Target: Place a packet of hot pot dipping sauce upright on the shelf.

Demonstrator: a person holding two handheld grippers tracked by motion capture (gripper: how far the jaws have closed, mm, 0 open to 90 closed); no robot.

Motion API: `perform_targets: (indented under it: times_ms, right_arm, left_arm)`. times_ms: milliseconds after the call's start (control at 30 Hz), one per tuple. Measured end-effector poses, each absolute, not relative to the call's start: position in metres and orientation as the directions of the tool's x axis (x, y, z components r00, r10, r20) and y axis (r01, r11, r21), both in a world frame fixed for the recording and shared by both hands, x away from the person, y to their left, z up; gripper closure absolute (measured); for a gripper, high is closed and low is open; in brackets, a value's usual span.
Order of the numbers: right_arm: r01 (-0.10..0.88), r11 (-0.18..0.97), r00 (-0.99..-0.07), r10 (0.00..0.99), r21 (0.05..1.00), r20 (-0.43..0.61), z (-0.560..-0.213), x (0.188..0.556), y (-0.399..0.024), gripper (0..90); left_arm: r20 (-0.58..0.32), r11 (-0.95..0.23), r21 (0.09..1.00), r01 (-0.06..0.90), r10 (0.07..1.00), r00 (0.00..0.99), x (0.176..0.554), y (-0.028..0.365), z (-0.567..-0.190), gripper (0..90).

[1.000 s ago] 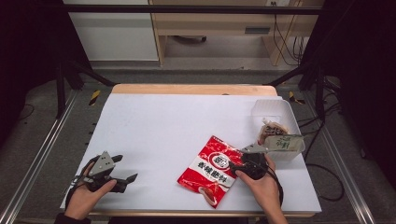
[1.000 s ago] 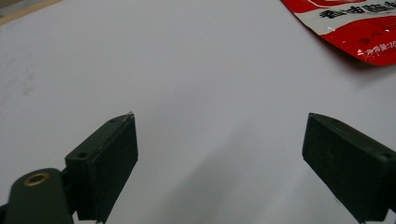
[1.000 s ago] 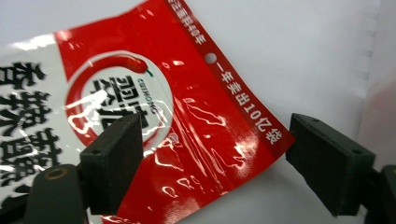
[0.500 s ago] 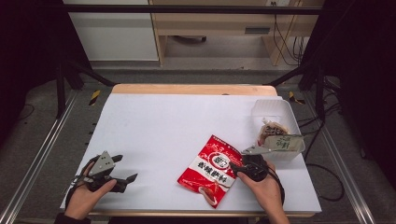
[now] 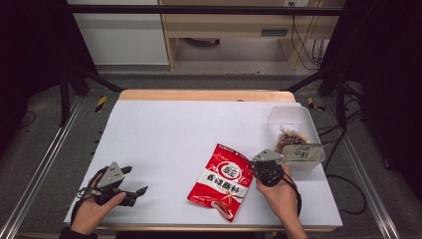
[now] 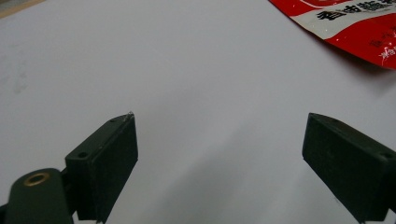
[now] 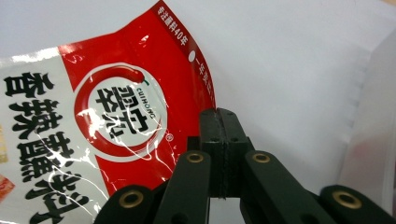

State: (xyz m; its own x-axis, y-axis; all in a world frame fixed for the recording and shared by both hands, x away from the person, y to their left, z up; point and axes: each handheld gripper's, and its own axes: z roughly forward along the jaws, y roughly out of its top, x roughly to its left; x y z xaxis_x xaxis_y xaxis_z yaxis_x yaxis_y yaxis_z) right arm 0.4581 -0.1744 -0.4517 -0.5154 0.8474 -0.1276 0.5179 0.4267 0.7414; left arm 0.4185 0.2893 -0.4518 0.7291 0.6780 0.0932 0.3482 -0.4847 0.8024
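Note:
A red and white snack bag (image 5: pixel 223 180) lies flat on the white table (image 5: pixel 199 129), right of centre. My right gripper (image 5: pixel 255 167) is at the bag's right edge. In the right gripper view its jaws have just been closing and now meet at the tips (image 7: pixel 218 114), and the snack bag's (image 7: pixel 121 112) thin right edge runs into the seam between them. My left gripper (image 5: pixel 135 180) rests near the front left corner, held by a hand. In the left gripper view it stands wide open (image 6: pixel 252 154) over bare table, with a corner of the bag (image 6: pixel 355 28) farther off.
A clear plastic tub (image 5: pixel 278 113) stands at the table's right edge, just beyond the right gripper. It holds a brown packet (image 5: pixel 288 139) and a grey-green labelled packet (image 5: pixel 302 152). A wooden strip (image 5: pixel 204 94) runs along the far edge. Metal rails flank the table.
The right gripper's jaws have gone from open to shut at the bag's right edge, and the hand has barely shifted. The left gripper has stayed where it was.

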Motion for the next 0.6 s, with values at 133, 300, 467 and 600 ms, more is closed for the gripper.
perform_targets:
  times_ms: [133, 300, 467, 600]
  right_arm:
    - [0.473, 0.455, -0.545, 0.824, 0.755, -0.155, -0.441, 0.459, -0.166, 90.0]
    - [0.399, 0.493, -0.589, 0.784, 0.773, -0.196, -0.42, 0.462, -0.146, 90.0]
    - [0.337, 0.527, -0.634, 0.74, 0.781, -0.226, -0.402, 0.466, -0.12, 90.0]
    - [0.289, 0.548, -0.657, 0.71, 0.785, -0.254, -0.391, 0.47, -0.1, 90.0]
  left_arm:
    - [0.092, -0.484, 0.803, 0.349, 0.678, 0.729, 0.418, 0.289, -0.452, 10.2]
    - [0.093, -0.486, 0.802, 0.347, 0.676, 0.731, 0.418, 0.287, -0.453, 10.2]
    - [0.09, -0.482, 0.806, 0.344, 0.674, 0.733, 0.418, 0.285, -0.452, 10.2]
    - [0.089, -0.479, 0.81, 0.34, 0.672, 0.735, 0.417, 0.284, -0.451, 10.5]
